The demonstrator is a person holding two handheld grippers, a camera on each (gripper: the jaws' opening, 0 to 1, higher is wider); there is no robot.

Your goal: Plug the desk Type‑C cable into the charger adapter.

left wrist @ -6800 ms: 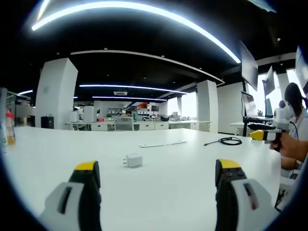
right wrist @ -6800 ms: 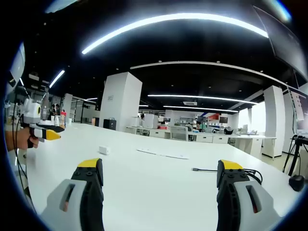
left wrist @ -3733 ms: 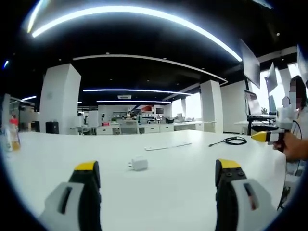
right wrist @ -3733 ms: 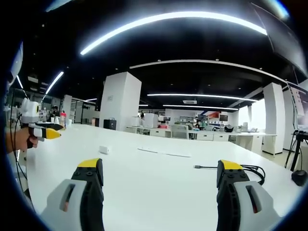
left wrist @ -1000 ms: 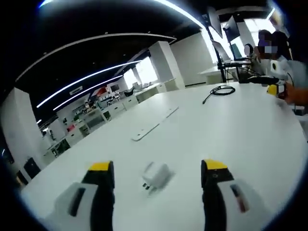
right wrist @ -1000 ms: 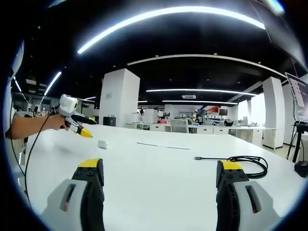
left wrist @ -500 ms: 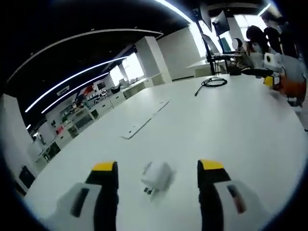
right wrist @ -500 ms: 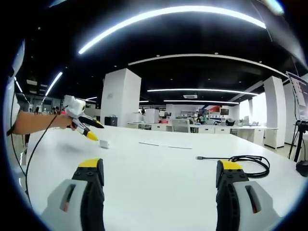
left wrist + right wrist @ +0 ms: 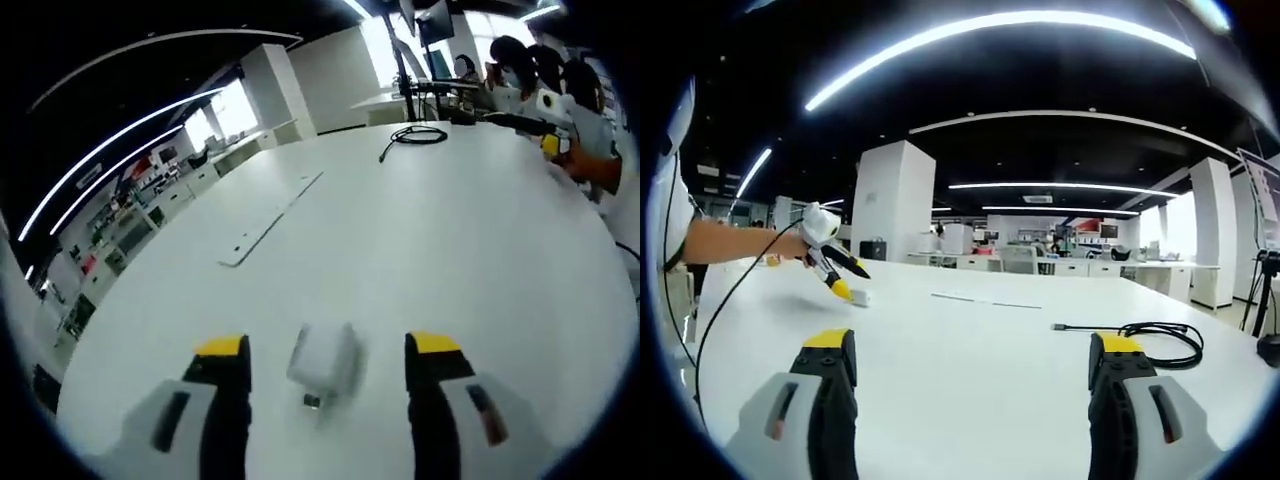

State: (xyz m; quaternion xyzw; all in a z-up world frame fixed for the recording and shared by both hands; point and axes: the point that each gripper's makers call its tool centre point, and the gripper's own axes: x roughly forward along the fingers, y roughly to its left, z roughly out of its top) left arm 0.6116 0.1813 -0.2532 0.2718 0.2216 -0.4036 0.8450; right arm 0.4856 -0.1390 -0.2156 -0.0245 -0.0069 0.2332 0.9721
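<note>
The one white table (image 9: 480, 260) carries everything, so work largest to smallest. Your left gripper (image 9: 325, 350) is angled down with its jaws spread wide on either side of the single charger adapter (image 9: 322, 358), which sits between the tips at 6 o'clock, seemingly ungripped, placed for a grab, I judge. Your right gripper (image 9: 972, 345) hovers level, jaws wide apart and holding nothing, likely waiting for the one Type-C cable (image 9: 1140, 331), coiled near 4 o'clock in its view. One flat strip (image 9: 268, 218) lies at 11 o'clock in the left gripper view.
</note>
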